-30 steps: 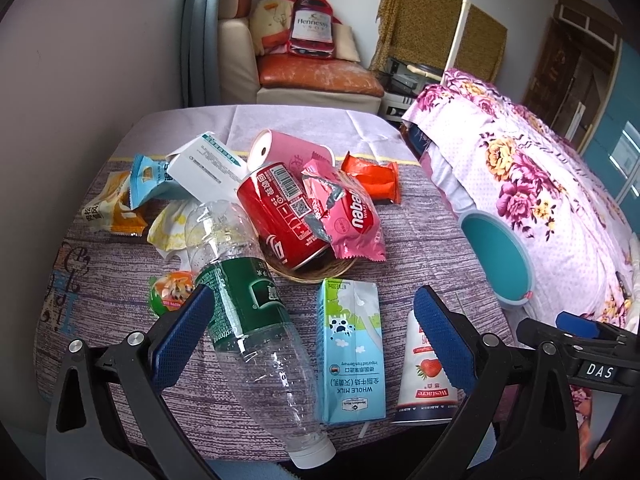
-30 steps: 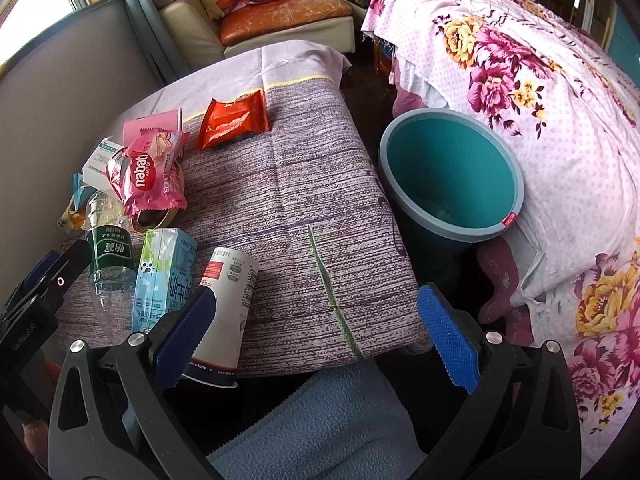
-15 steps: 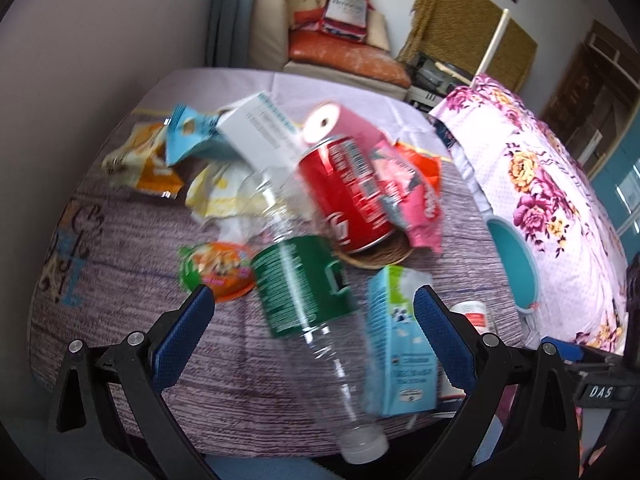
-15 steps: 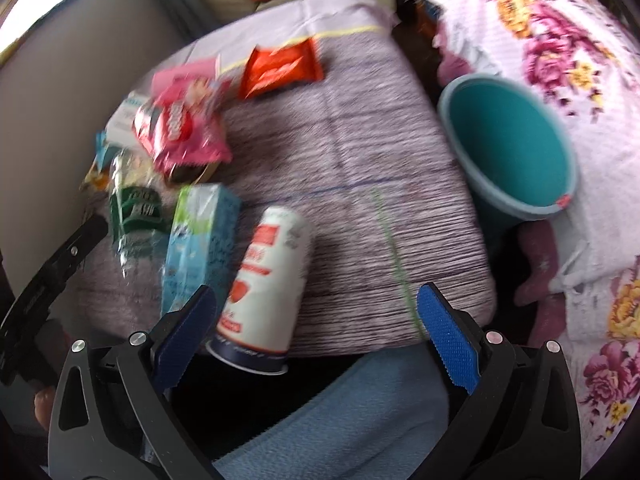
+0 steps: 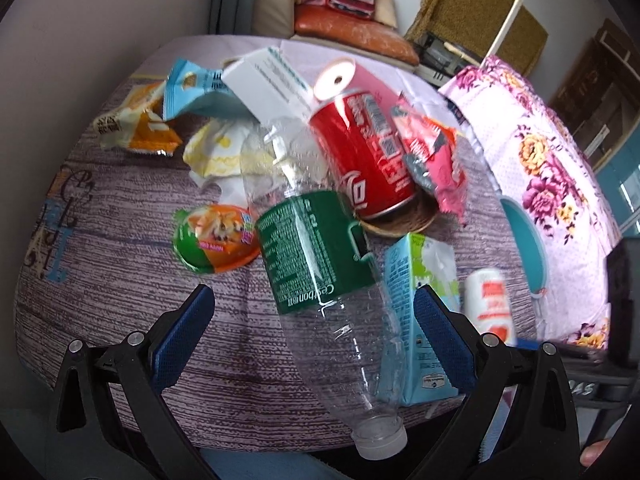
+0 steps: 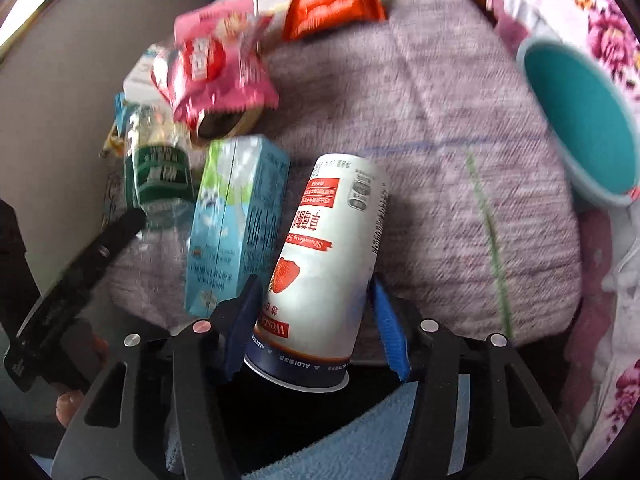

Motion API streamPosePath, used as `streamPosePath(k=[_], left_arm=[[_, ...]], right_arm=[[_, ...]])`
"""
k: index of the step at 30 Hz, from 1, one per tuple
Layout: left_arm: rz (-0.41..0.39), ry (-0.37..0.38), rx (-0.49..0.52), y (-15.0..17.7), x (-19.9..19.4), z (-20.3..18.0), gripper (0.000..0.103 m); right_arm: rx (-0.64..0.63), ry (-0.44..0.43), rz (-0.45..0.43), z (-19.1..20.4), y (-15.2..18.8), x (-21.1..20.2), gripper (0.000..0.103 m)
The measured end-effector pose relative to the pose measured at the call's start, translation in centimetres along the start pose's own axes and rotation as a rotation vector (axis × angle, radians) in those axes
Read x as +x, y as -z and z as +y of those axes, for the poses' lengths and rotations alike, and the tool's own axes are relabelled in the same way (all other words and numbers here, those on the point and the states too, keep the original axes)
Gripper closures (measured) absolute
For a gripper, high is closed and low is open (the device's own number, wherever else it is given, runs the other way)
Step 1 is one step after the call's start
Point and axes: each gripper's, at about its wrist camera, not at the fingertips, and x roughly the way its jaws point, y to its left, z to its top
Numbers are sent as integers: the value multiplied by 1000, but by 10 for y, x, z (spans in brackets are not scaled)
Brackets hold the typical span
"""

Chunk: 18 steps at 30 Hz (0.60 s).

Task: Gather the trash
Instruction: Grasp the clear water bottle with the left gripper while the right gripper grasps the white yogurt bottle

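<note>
White strawberry yogurt cup (image 6: 332,256) lying at near table edge (image 6: 460,208), beside milk carton (image 6: 236,224). Right gripper (image 6: 314,322) just closing, pads touching cup sides. Left gripper (image 5: 312,330) spread wide over clear bottle (image 5: 320,264).

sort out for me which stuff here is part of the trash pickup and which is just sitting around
Part of the job:
- strawberry yogurt cup, between the right gripper fingers, which have just been closing
- plastic bottle, between the open left gripper fingers
- milk carton
- red can
- teal bin

Just lying about:
- floral bedspread
- cushioned chair
</note>
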Motion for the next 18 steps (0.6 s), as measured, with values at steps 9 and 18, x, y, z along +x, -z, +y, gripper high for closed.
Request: streamPosePath(k=[9,18], left_arm=[[50,21,-43,-4,30,1,25],[24,-17,27,-1,18,-12,32]], right_arm=[[16,23,4,-8,-10,3,50],[-4,-12,22,-14,-19,8,50]])
